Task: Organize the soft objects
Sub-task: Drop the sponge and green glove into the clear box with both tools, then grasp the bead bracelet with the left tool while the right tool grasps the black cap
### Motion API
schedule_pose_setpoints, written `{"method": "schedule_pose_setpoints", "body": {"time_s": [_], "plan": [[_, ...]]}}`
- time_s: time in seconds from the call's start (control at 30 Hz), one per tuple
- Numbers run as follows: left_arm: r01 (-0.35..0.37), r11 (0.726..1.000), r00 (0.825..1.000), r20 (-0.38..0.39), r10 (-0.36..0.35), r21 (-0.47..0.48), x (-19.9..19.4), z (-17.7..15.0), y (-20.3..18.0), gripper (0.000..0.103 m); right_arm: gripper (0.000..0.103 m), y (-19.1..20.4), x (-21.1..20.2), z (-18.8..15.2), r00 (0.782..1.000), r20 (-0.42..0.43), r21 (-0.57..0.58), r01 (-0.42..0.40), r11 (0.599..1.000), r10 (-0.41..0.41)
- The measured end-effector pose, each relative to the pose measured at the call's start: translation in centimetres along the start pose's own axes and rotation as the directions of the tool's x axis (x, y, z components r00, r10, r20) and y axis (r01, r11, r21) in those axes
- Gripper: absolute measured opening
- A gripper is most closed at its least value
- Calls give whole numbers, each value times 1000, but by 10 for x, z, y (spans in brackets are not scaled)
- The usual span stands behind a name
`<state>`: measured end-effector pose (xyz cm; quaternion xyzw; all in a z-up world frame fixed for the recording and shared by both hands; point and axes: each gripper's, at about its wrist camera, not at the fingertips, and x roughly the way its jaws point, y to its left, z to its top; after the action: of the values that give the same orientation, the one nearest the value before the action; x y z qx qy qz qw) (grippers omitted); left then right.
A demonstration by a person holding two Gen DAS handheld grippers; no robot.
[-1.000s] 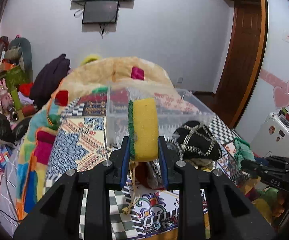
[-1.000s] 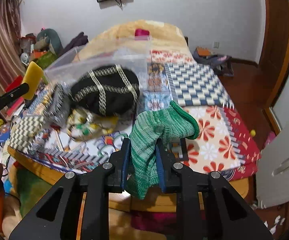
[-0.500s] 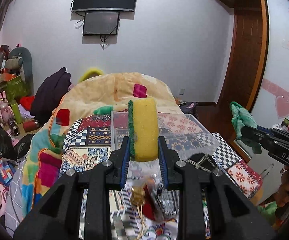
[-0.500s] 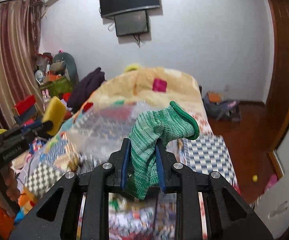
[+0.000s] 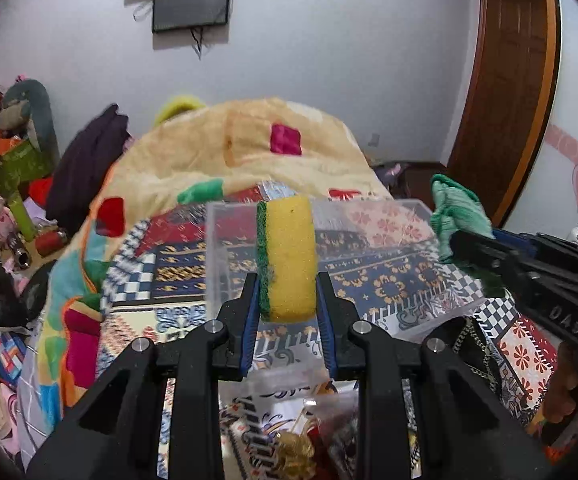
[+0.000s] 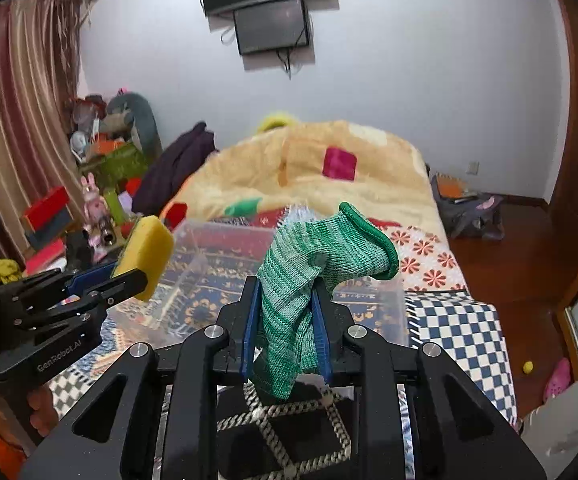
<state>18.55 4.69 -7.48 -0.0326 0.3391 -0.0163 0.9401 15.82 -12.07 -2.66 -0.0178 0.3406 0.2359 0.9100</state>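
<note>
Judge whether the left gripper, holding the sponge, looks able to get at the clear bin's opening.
Probably yes. The left gripper is shut on the sponge, the clear bin sits open-topped right ahead, and nothing stands between; the right gripper with the green glove stays off to the side.

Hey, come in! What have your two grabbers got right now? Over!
Left gripper shut on yellow sponge. Right gripper shut on green glove. Clear bin ahead, open, nothing blocking.

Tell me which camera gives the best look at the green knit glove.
The right wrist view: the green knit glove fills the centre, pinched in the right gripper, with its ribbing and rolled cuff clear. The left wrist view shows only a small bunched part of it at the right edge, partly hidden by that gripper.
</note>
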Motion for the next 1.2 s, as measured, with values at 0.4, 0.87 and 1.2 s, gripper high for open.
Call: {"method": "schedule_pose_setpoints", "body": {"time_s": [0.4,0.87,1.2], "plan": [[-14,999,994,-110,19,48,41,1,-15,41,32,-11,32,-10,988,-153,8,0,1000,1],[28,997,999,20,-29,73,-28,-3,-25,70,74,-8,-21,-2,999,-25,-21,44,999,-45],[68,995,996,47,-71,79,-64,-49,-30,72,80,-6,-63,-33,999,3,-22,32,999,-32]]}}
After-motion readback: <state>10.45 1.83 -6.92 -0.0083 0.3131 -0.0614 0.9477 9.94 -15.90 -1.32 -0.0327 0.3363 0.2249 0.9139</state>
